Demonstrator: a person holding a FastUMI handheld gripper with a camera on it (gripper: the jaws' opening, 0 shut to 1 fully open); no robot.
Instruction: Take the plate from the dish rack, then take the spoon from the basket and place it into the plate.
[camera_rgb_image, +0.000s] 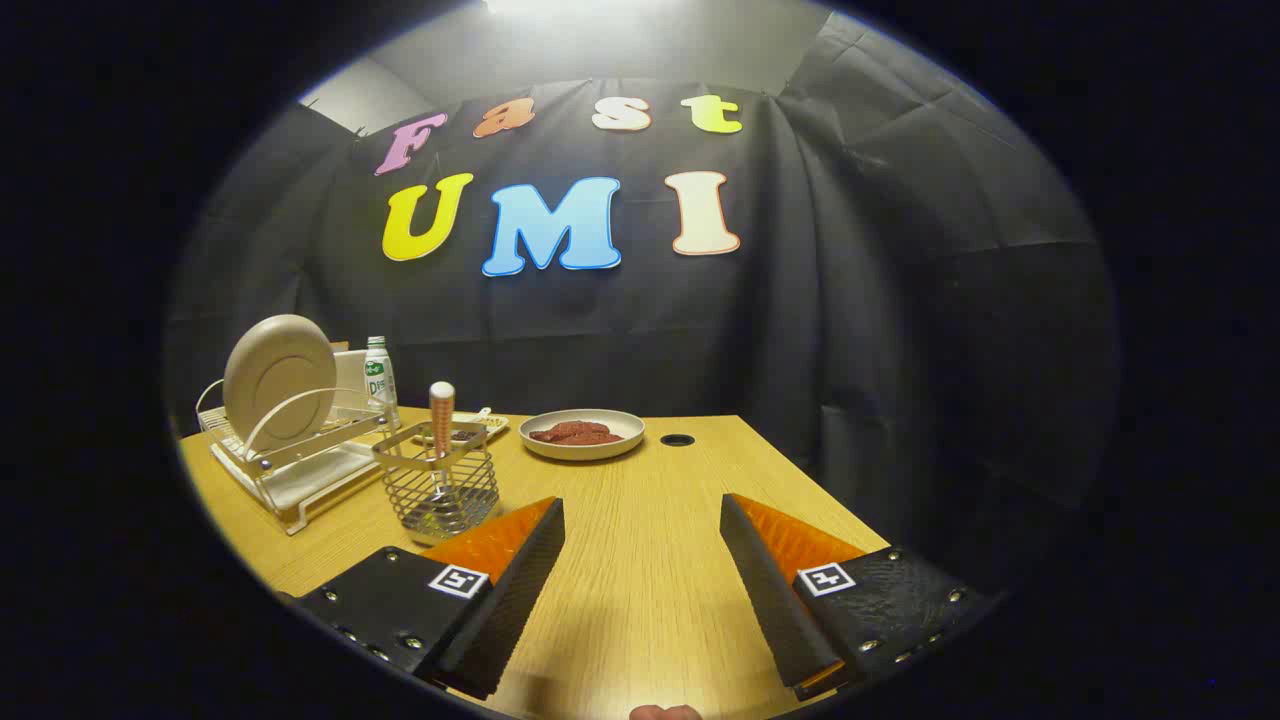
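Gripper (642, 575) hangs above the table (640, 560) with jaws spread and nothing between them. Your plate (279, 379) stands on edge in the dish rack (290, 460), beyond the left finger, rim up for gripping. The spoon (441, 425) stands handle-up in the basket (437, 492) beside it, easy to pinch. Go for the plate first.

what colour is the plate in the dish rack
Beige, clearest in the gripper view: plate upright in dish rack.

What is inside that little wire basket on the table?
A spoon stands upright in the wire basket, handle up; its bowl is blurred behind the wires. The open gripper hovers nearer, holding nothing.
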